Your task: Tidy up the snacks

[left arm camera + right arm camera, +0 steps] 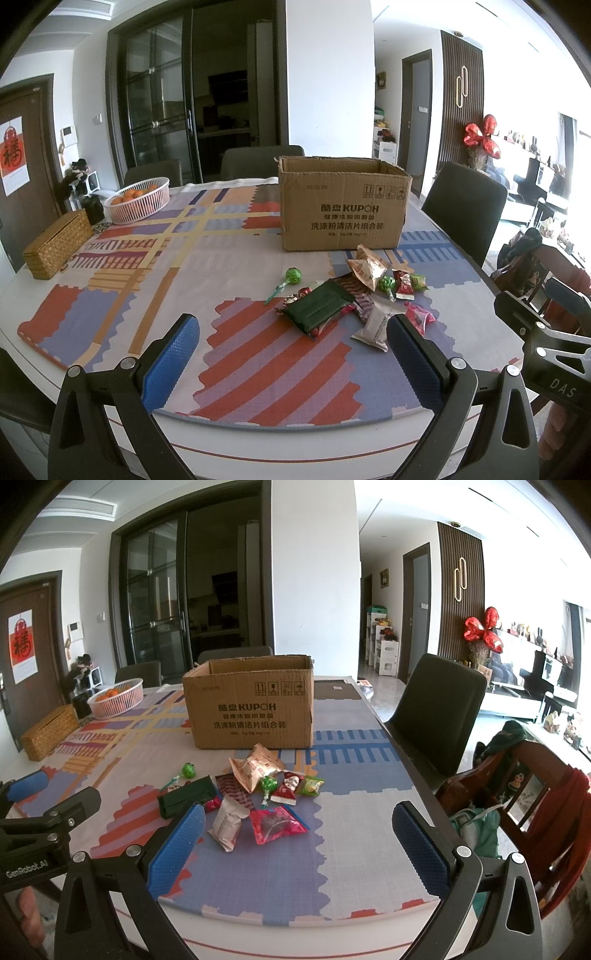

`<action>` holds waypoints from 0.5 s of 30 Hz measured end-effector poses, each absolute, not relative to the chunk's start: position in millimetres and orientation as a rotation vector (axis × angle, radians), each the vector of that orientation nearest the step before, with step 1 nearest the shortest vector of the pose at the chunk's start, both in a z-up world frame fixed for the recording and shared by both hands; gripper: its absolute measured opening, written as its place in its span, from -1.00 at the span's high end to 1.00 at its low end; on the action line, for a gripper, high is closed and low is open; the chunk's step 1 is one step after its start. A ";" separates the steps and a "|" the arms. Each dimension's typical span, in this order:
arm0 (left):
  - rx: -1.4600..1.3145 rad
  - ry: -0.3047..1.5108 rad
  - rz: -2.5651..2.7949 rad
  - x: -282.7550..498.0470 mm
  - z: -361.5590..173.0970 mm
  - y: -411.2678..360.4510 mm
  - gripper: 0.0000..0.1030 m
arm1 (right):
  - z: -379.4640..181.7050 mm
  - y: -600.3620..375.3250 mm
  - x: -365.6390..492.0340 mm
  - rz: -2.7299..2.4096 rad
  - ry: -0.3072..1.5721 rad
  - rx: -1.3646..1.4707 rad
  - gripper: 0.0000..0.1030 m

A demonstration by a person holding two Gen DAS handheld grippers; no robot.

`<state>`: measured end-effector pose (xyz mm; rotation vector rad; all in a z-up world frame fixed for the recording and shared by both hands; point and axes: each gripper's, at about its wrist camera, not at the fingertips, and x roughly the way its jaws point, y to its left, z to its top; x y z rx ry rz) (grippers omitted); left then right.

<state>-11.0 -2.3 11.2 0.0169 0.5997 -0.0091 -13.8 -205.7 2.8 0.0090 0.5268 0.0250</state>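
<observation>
An open cardboard box (341, 206) stands on the patterned table mat; it also shows in the right wrist view (251, 705). In front of it lies a pile of snacks: a dark green packet (317, 308) (186, 797), a white packet (376, 325) (229, 821), a pink packet (277, 823), a beige bag (367, 267) (256, 766), a green lollipop (291, 277) (188, 770) and small wrapped candies (404, 284). My left gripper (291, 354) is open and empty, near the table's front edge. My right gripper (299, 843) is open and empty, just short of the pile.
A pink basket of oranges (138, 199) and a woven tissue box (57, 243) sit at the far left. Dark chairs (465, 206) stand around the table. A wooden chair with clothes (517, 797) is at the right.
</observation>
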 end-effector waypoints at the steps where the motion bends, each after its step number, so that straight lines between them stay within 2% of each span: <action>1: 0.017 0.600 -0.010 -11.0 10.9 -3.0 -1.00 | 3.6 -205.7 -14.6 0.025 0.527 0.009 -0.99; 15: 0.019 0.624 -0.031 -6.7 5.1 -6.7 -1.00 | 3.8 -207.7 -12.7 0.028 0.531 0.010 -0.99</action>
